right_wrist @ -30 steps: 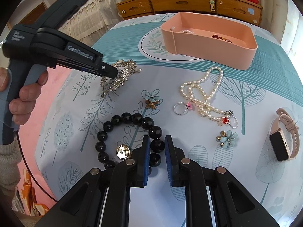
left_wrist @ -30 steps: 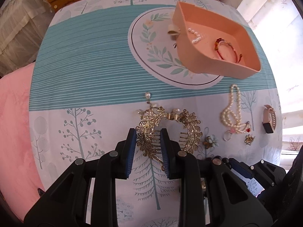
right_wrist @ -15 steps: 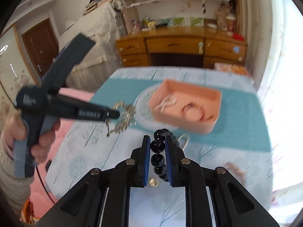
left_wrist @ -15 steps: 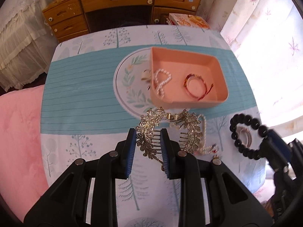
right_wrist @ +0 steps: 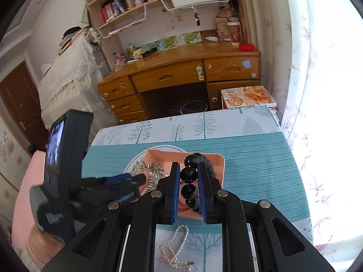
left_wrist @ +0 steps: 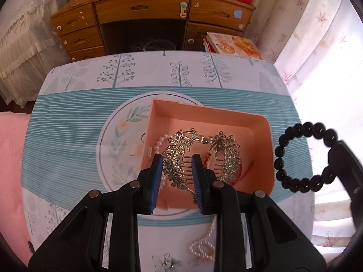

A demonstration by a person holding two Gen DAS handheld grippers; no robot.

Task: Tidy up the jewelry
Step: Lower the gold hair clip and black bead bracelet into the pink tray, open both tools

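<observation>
Above the pink tray (left_wrist: pixel 261 122): gold comb (left_wrist: pixel 179 158), pinched between the left gripper (left_wrist: pixel 177 176) pads, held over the tray floor, evidently for release among the pearls and red bracelet there. Black bead bracelet (right_wrist: pixel 190 181), clamped in the right gripper (right_wrist: pixel 189 195), hangs near the tray's right rim, apparently queued. Pearl necklace (right_wrist: pixel 174 247) lies on the cloth, unsorted.

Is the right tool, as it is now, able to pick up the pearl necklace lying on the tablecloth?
Probably not yet. The right tool is shut on the black bead bracelet, so it has no free grip. The pearl necklace itself lies uncovered on the tablecloth below.
</observation>
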